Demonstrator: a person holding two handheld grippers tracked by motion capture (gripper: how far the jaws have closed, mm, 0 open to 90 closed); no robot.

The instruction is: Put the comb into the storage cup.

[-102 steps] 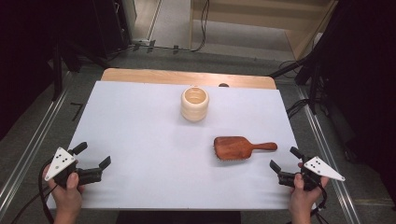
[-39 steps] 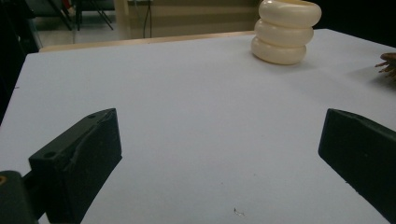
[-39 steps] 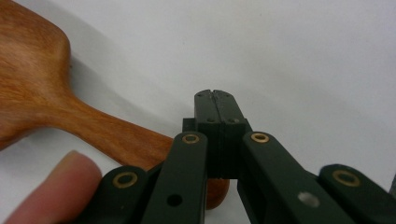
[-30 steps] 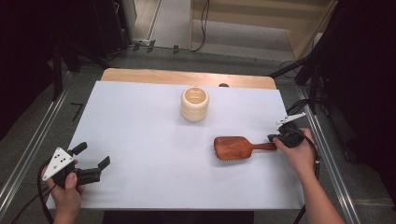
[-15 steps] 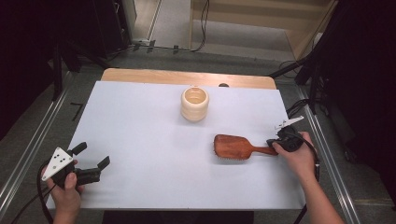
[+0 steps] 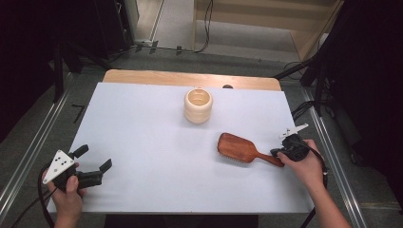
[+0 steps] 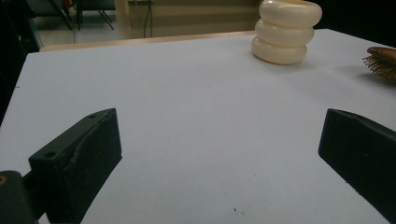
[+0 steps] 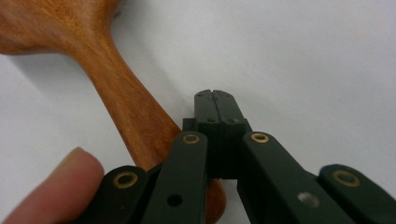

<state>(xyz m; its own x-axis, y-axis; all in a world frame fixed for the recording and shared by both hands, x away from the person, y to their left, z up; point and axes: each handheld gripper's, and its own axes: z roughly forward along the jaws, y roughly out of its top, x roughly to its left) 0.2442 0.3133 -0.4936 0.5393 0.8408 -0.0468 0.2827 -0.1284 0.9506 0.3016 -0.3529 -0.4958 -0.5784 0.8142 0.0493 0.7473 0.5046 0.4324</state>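
Note:
A brown wooden hairbrush (image 6: 237, 147) lies bristles down on the white table (image 6: 142, 123), right of centre, its handle (image 6: 266, 159) pointing right and towards me. My right gripper (image 6: 278, 153) sits at the handle's end. In the right gripper view the gripper (image 8: 215, 95) is shut, jaw against jaw with nothing between, and the handle (image 8: 126, 102) runs along its left side and under its linkage. My left gripper (image 6: 93, 157) rests open at the front left, with bare table between its jaws (image 7: 219, 123).
A cream ringed cup (image 6: 198, 105) stands upright at the back centre, also seen far ahead in the left gripper view (image 7: 286, 30), with the brush bristles (image 7: 380, 60) at the right edge. A wooden board edge (image 6: 190, 78) runs along the back.
My right hand came from the front right corner to the brush handle and has dropped slightly towards me. The handle end has swung a little towards me. The left gripper stays put.

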